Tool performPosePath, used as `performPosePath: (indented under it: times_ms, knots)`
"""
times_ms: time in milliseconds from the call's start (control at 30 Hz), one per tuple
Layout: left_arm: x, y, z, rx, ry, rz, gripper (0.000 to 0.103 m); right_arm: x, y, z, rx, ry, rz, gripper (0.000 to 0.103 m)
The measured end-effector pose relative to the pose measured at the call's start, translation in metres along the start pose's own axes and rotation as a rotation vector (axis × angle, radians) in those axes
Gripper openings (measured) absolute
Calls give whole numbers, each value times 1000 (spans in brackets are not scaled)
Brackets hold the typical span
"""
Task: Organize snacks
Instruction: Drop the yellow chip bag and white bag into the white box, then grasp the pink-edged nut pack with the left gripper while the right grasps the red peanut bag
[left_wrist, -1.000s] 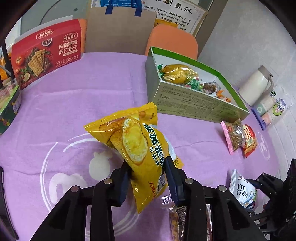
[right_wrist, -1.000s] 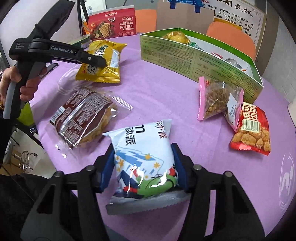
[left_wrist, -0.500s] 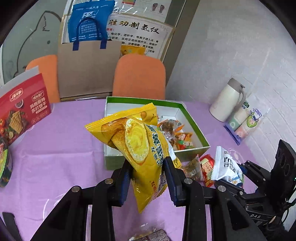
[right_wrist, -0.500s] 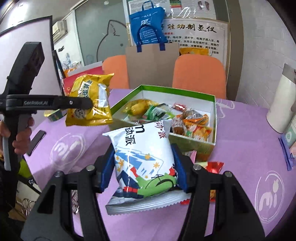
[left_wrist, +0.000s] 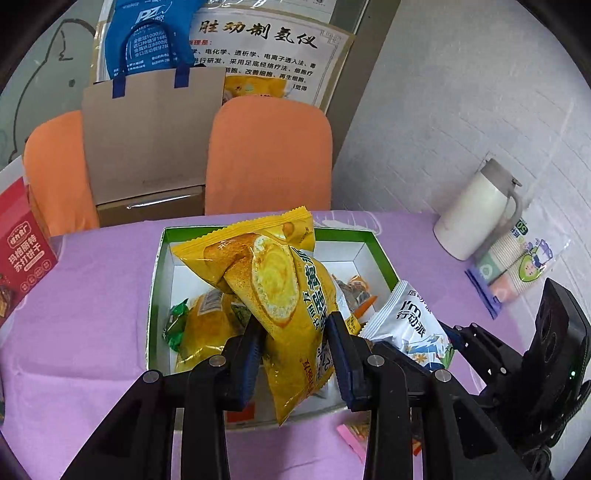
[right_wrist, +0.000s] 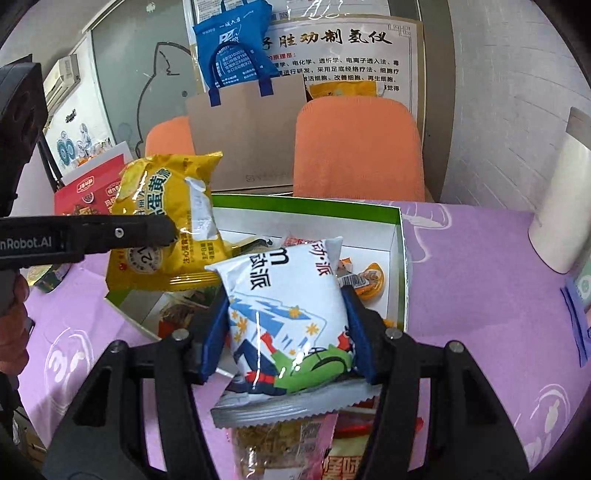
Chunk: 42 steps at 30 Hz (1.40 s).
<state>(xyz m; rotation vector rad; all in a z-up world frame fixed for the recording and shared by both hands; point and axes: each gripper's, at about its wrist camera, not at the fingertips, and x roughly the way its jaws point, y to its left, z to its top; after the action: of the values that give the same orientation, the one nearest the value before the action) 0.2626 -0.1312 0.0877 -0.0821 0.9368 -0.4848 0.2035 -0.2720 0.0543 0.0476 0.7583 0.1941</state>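
Our left gripper (left_wrist: 295, 354) is clamped on a yellow snack bag (left_wrist: 273, 291), its blue pads (left_wrist: 246, 360) pressing the lower half of the pack from both sides, and we hold it upright in the air over the open green-rimmed box (left_wrist: 157, 280). Our right gripper (right_wrist: 284, 332) pinches a white snack bag (right_wrist: 288, 314) printed with blue, red and green figures, its crimped bottom seam hanging toward us, also raised above the near part of the same box (right_wrist: 400, 258). From the right wrist view the yellow bag (right_wrist: 166, 221) hangs over the box's left side, just beside the white one; from the left wrist view the white bag (left_wrist: 413, 325) sits at the box's right near corner. Inside the box lie another yellow packet (left_wrist: 207, 325), a green-wrapped sweet (left_wrist: 175, 321) and several small orange-wrapped pieces (right_wrist: 365, 277) toward its right wall. The box stands on the purple surface (left_wrist: 92, 314), toward its far edge. Below the white bag, at the near edge of the surface, lie a pink-edged clear packet (right_wrist: 280, 446) and a red packet (right_wrist: 341, 465). Toward the right edge stand a white jug (left_wrist: 476, 218) and a clear pouch of cups (left_wrist: 517, 266); at the left edge stands a red cracker box (left_wrist: 22, 258). Beyond the far edge are two orange chairs (left_wrist: 269, 155) and a brown paper bag (left_wrist: 147, 133).
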Motion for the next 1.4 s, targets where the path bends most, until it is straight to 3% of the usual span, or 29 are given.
performPosePath:
  times_ms: [167, 200, 233, 267, 300, 367, 533, 1033, 1200, 1400]
  knots:
    - [28, 4, 7, -2, 12, 36, 36, 25, 3, 1, -45, 43, -4, 61]
    - [30, 7, 8, -11, 3, 41, 45, 26, 2, 0, -60, 45, -16, 66]
    - [31, 11, 8, -27, -1, 52, 55, 26, 1, 1, -75, 38, -34, 78]
    - [31, 15, 7, -52, -10, 67, 78, 23, 1, -1, -91, 20, -48, 85]
    - [28, 20, 5, -84, -36, 81, 88, 20, 1, -3, -103, 7, -55, 95]
    - [24, 28, 2, -122, -81, 83, 90, 16, 0, -4, -118, 2, -66, 97]
    - [21, 31, -5, -123, -59, 135, 91, 7, 3, -8, -133, 18, -76, 98]
    - [-56, -1, -38, -38, -147, 153, 91, -92, 40, -21, -156, -130, -53, 102]
    - [-90, -15, -66, 6, -156, 141, 91, -127, 45, -38, -110, -166, -22, 102]
    - [-120, -13, -125, 60, -110, 152, 91, -155, 34, -84, -30, -168, -26, 102]
